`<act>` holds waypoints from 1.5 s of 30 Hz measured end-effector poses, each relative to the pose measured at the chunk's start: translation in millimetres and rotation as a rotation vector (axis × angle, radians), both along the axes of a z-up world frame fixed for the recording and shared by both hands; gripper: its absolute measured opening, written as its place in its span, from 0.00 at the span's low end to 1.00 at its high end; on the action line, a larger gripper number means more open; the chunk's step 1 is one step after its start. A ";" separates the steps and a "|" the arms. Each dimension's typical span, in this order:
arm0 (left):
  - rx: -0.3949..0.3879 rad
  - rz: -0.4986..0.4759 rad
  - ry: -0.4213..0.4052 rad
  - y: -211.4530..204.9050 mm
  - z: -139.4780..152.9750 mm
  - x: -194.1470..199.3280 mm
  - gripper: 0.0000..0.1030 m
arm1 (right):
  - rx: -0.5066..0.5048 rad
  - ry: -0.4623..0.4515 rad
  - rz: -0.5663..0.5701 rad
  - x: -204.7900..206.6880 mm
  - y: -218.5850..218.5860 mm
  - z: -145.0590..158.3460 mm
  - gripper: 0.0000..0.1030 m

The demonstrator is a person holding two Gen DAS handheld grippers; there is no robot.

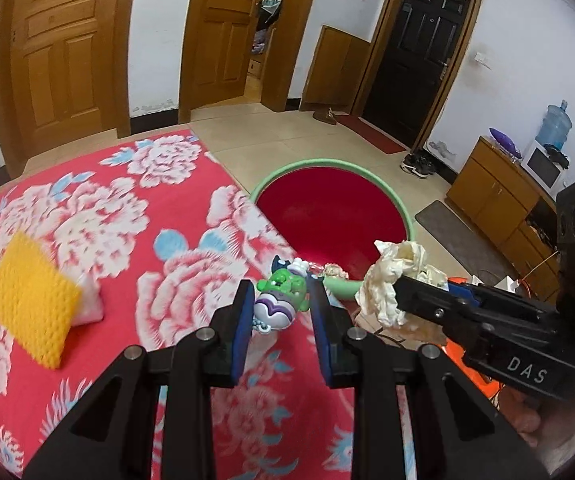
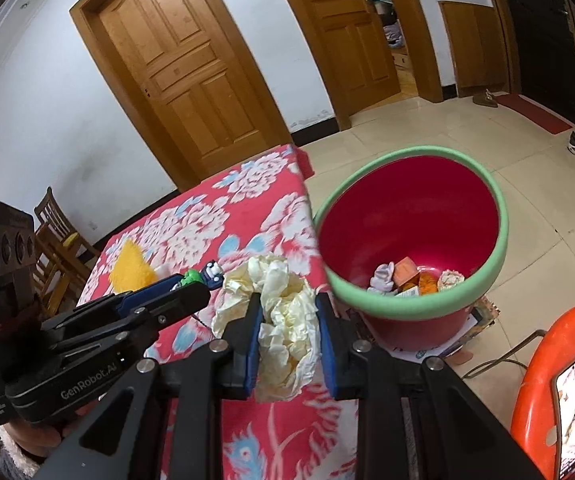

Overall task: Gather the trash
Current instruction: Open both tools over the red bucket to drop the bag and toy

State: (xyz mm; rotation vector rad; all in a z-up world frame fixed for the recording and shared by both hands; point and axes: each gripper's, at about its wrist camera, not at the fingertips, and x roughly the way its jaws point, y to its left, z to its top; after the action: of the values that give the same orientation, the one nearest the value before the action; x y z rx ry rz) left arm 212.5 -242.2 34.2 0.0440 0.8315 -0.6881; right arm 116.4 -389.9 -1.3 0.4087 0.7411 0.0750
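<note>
Nearest in each wrist view, the gripper's own fingers. The left gripper point(image 1: 280, 304) is clamped on a small green-and-purple toy figure point(image 1: 281, 294), blue pads pressing both its sides; a short chain seems to dangle beneath it, though blur makes that uncertain. The right gripper point(image 2: 289, 312) is closed on a wad of crumpled cream tissue point(image 2: 283, 320), which bulges above and below the pads.

Both loads are lifted off the table, over the near corner of the red floral tablecloth point(image 1: 99, 216). The two grippers ride side by side, the right one just beside the left and slightly nearer the bin.

Just past the table edge stands the red bucket with a green rim point(image 2: 499, 248), serving as the bin, on the tiled floor. In the right wrist view the tissue sits just short of the rim, not yet over the opening; in the left wrist view the toy is lined up with the near rim but still over cloth.

Progress, judged: well underway. The bucket bottom already holds several bits, among them a small orange box point(image 2: 405, 272) and some pale scraps. Two more pieces are in hand but not yet dropped.

Left on the cloth, farther back: a yellow knitted scouring pad point(image 1: 31, 300) leaning on a small white packet point(image 1: 89, 304). These look like the remaining pickups, if they count as trash.

Beyond: wooden doors, a dark entry door, an orange plastic stool point(image 2: 547, 360) beside the bucket.
</note>
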 end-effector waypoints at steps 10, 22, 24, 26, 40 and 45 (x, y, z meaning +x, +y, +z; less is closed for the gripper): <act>-0.002 -0.020 0.042 -42.2 -5.6 31.2 0.27 | 0.009 -0.025 -0.049 21.6 -32.3 5.5 0.27; 0.062 -0.039 0.075 -96.2 -32.0 56.4 0.27 | 0.067 -0.001 -0.121 42.2 -81.7 -21.6 0.27; 0.069 -0.035 0.088 -101.3 -37.2 60.6 0.27 | 0.086 0.019 -0.134 46.3 -89.6 -32.1 0.27; 0.074 -0.033 0.102 -106.0 -42.7 66.1 0.27 | 0.095 0.035 -0.140 50.9 -94.4 -40.3 0.27; 0.132 0.021 0.067 -114.2 -53.9 87.0 0.54 | 0.044 0.080 -0.178 68.8 -97.4 -51.8 0.53; 0.121 0.027 0.063 -100.1 -45.2 77.2 0.57 | 0.053 0.074 -0.181 61.5 -96.3 -48.4 0.54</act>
State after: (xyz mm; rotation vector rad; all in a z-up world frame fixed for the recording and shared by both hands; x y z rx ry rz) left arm 289.7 -342.3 -11.1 0.1205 0.9317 -0.6161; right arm 177.9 -486.2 -49.7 0.5298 0.7734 -0.0914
